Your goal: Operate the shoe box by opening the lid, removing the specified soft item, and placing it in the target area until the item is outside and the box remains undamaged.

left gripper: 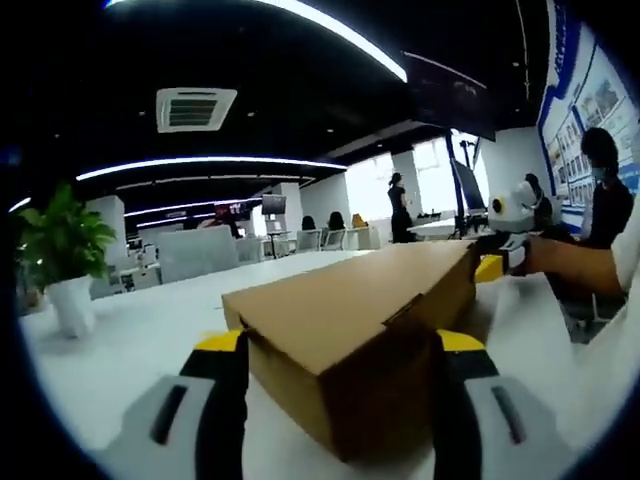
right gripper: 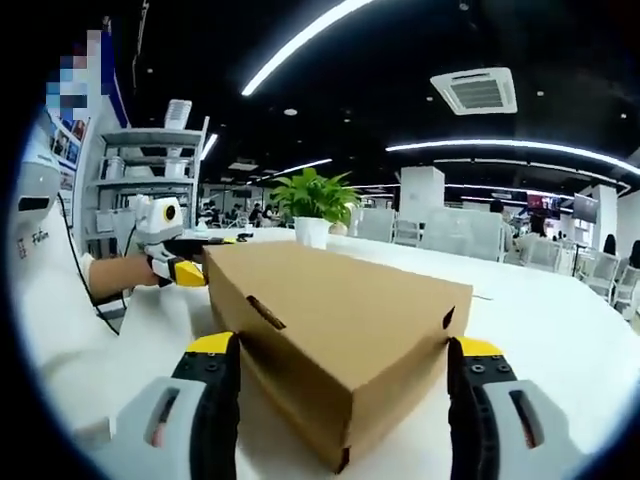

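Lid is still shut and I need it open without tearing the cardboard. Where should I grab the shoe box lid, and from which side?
Take the lid's hanging front flap, beside the small notch, and lift from below. The shoe box lies flat on the white table with the lid closed. The right hand-held gripper straddles one end and the left hand-held gripper the other, both open, so one can steady the base.

open-plan office: desks (left gripper: 200, 255), chairs (right gripper: 405, 232), ceiling light strips (left gripper: 340, 30), potted plant (right gripper: 315, 205).
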